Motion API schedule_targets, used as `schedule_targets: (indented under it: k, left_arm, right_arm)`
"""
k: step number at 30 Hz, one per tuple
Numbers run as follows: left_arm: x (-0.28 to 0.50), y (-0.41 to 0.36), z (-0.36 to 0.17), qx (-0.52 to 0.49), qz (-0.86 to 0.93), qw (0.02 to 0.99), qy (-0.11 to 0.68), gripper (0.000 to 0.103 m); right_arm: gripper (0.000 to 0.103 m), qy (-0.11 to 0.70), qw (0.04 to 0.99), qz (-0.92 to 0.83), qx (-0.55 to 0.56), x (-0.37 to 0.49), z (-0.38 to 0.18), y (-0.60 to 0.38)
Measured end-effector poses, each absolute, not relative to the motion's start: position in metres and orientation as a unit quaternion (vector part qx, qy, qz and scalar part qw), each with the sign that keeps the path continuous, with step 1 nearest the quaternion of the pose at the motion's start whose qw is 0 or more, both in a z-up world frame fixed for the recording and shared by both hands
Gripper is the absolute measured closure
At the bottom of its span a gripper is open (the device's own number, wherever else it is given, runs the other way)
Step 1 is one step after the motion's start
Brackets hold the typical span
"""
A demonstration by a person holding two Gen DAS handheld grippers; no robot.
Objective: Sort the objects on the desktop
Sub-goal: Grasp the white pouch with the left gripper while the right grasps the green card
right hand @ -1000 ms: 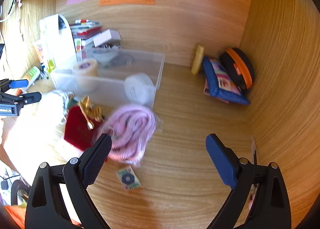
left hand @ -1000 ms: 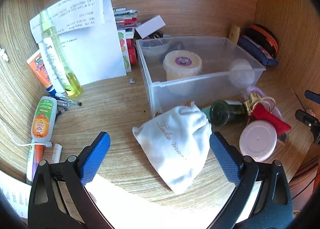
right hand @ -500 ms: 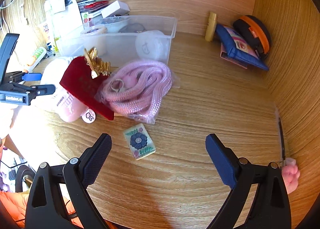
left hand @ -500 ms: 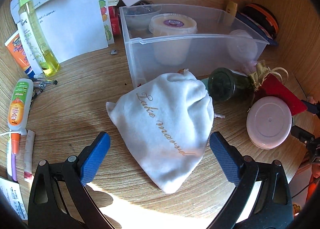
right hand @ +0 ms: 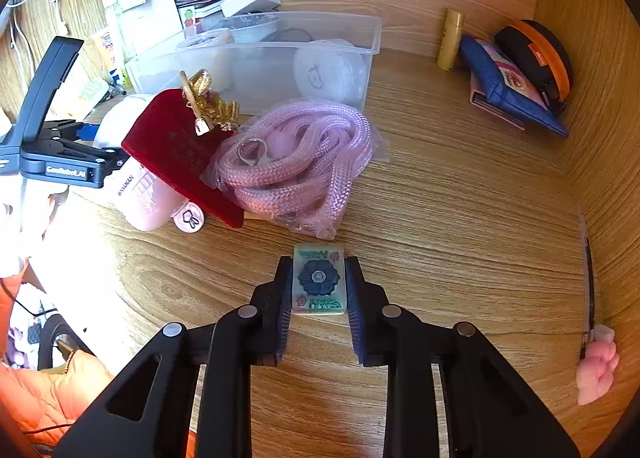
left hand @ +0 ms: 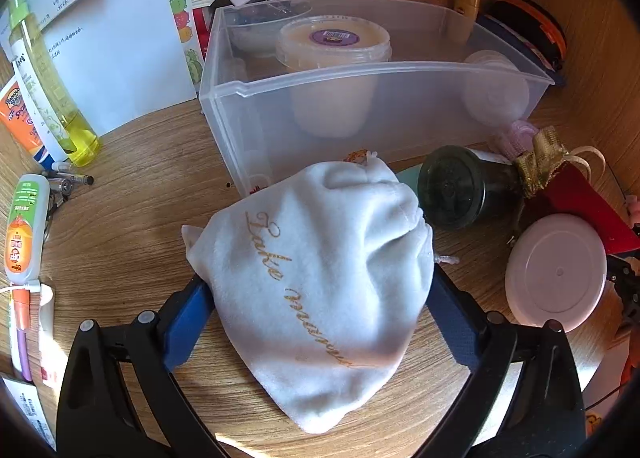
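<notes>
Our right gripper clamps the small flower tile on the desk; we lift it straight. Our left gripper is closing around the white pouch, pads seemingly just touching; we squeeze evenly toward the clear bin.

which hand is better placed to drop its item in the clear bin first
Right, probably. The right gripper is already shut on the small flower tile, ready to lift. The left gripper is closing around the white pouch, though it sits nearer the clear bin.
</notes>
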State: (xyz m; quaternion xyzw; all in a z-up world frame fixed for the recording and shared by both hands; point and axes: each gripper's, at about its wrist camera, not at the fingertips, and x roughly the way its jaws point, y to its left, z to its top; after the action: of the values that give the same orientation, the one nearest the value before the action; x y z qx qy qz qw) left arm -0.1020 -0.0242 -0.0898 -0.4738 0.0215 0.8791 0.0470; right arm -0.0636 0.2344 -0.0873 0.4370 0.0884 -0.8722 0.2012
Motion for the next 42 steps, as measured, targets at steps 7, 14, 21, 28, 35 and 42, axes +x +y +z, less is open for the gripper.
schedule_targets:
  k: [7, 14, 21, 28, 35, 42]
  left_arm:
    - [-0.092, -0.034, -0.085, -0.455, 0.889, 0.046, 0.012, 0.036]
    - [-0.074, -0.054, -0.073, -0.437, 0.898, 0.042, -0.017, 0.044]
    - [-0.064, -0.058, -0.037, -0.395, 0.918, 0.043, -0.021, 0.044]
    - [-0.068, -0.058, -0.005, -0.367, 0.928, 0.058, -0.018, 0.044]
    - [-0.082, -0.04, 0.016, -0.354, 0.931, 0.091, -0.011, 0.044]
    - [-0.102, -0.017, 0.03, -0.35, 0.927, 0.136, -0.008, 0.044]
  right_arm:
    - [0.081, 0.065, 0.19, -0.883, 0.424, -0.063, -0.075, 0.244]
    - [0.081, 0.038, 0.178, -0.9, 0.396, -0.068, -0.047, 0.254]
    - [0.081, 0.025, 0.186, -0.911, 0.368, -0.08, -0.022, 0.249]
    - [0.081, 0.023, 0.204, -0.912, 0.354, -0.097, -0.007, 0.232]
    - [0.081, 0.025, 0.218, -0.912, 0.346, -0.117, 0.004, 0.215]
    - [0.081, 0.03, 0.227, -0.911, 0.343, -0.139, 0.012, 0.197]
